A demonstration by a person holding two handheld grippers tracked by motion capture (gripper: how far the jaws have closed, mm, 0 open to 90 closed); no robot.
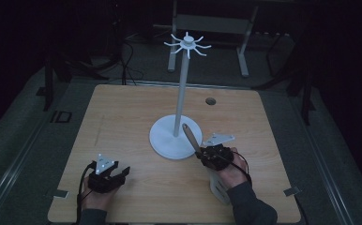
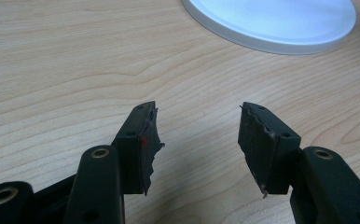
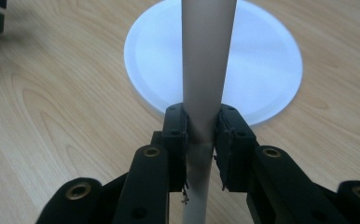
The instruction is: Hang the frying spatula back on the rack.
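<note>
A white hanging stand rises mid-table, with a thin pole (image 1: 183, 84), a ring of hooks (image 1: 187, 44) at its top and a round base (image 1: 167, 140). My right gripper (image 1: 201, 152) is shut on a pale long-handled utensil (image 1: 188, 132). Its handle tip slants up over the base's right edge, and its broad white end (image 1: 219, 187) lies back by the wrist. In the right gripper view the handle (image 3: 208, 56) runs up between the closed jaws (image 3: 202, 123), in front of the base (image 3: 155, 56). My left gripper (image 1: 123, 174) rests open at the front left, empty (image 2: 197, 135), with the base (image 2: 280, 23) farther off.
The wooden table (image 1: 123, 117) has a small round cable hole (image 1: 210, 101) near its back edge. Metal brackets sit at the front corners (image 1: 61, 193). A grey desk frame (image 1: 207, 23) stands behind the table in the dark room.
</note>
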